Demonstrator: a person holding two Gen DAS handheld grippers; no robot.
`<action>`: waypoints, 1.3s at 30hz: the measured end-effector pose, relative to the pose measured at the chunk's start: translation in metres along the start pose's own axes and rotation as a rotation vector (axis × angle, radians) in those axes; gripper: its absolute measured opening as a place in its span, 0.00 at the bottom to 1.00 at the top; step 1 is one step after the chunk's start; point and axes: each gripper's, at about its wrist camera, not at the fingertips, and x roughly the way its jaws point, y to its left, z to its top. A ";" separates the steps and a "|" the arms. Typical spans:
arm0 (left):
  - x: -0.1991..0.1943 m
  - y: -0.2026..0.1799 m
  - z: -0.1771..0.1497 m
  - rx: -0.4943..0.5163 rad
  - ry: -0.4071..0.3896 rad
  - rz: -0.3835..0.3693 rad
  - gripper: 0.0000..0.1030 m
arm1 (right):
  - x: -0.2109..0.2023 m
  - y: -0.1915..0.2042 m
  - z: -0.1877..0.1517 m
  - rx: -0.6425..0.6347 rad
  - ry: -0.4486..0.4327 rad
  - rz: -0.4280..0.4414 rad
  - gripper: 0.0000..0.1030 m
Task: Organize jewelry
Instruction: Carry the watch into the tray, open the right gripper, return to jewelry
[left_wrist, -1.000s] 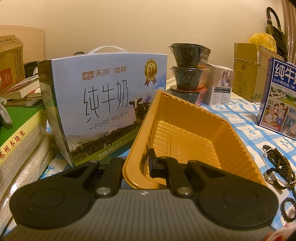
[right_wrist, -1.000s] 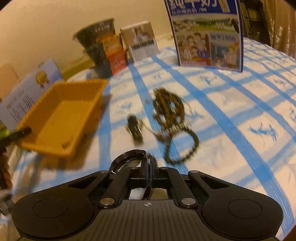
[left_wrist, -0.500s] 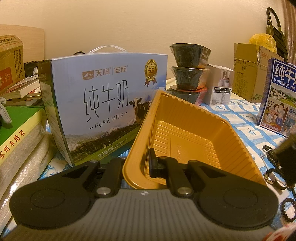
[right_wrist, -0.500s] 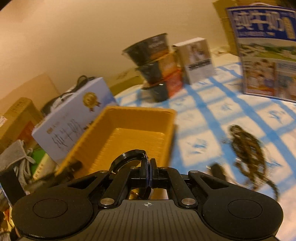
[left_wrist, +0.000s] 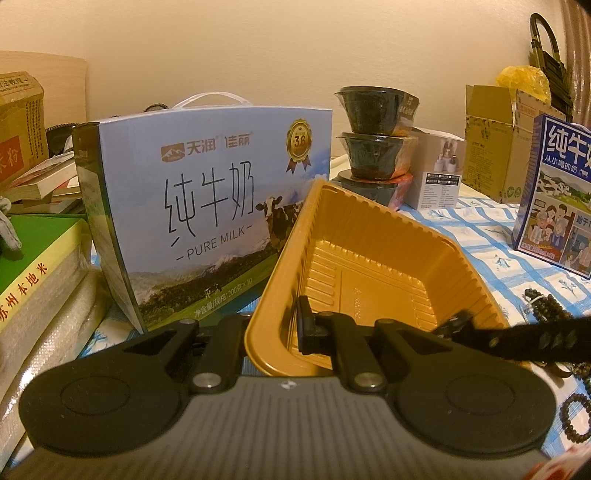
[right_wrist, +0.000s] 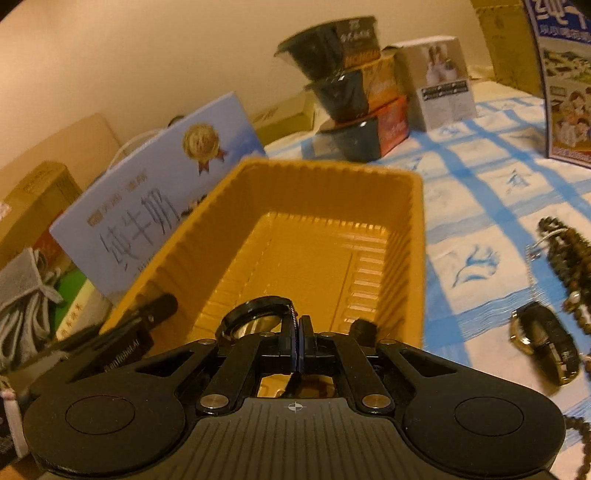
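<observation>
left cam: low, close behind tray (left_wrist: 369, 266), faces wall and milk box (left_wrist: 207, 206) | right cam: above tray's (right_wrist: 303, 236) near edge, looks down and across the table (right_wrist: 480, 192) | both see: tray, milk box, bowls

Left gripper (left_wrist: 271, 332) is clamped tight, tilted a bit downward. Right gripper (right_wrist: 297, 345) has its jaws pressed together too — it reaches in from the right in the left wrist view.
</observation>
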 end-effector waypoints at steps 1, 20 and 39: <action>0.000 0.000 0.000 -0.001 0.000 0.000 0.09 | 0.003 0.000 -0.001 0.003 0.007 0.003 0.02; 0.002 0.002 0.000 0.001 0.013 0.004 0.09 | -0.053 -0.021 0.002 0.053 -0.084 0.036 0.39; 0.003 0.001 0.001 0.010 0.012 0.009 0.09 | -0.100 -0.087 -0.018 0.131 -0.128 -0.151 0.43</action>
